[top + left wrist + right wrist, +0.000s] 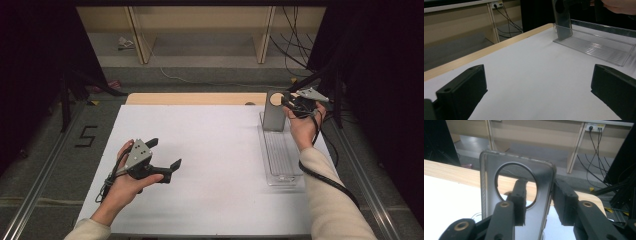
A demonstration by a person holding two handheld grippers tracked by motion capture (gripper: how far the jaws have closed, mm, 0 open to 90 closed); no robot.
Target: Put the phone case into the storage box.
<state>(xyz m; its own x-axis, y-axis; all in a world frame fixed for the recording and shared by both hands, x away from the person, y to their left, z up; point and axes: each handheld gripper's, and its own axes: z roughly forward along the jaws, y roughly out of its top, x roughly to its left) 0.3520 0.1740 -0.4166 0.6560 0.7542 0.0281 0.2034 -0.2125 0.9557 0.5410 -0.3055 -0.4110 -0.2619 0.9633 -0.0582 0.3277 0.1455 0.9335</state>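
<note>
surface: white, bare in the middle | clear tray: near right edge, lengthwise | phone case: upright at tray's far end, likely just stood there | right tongs: part-open astride case edge, pads look barely clear, wrist raised | left tongs: wide, idle, low over surface

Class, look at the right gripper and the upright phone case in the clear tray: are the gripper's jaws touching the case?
Cannot tell. In the right gripper view, the right gripper straddles the phone case edge; one jaw lies behind it, the other close beside, contact unclear.
</note>
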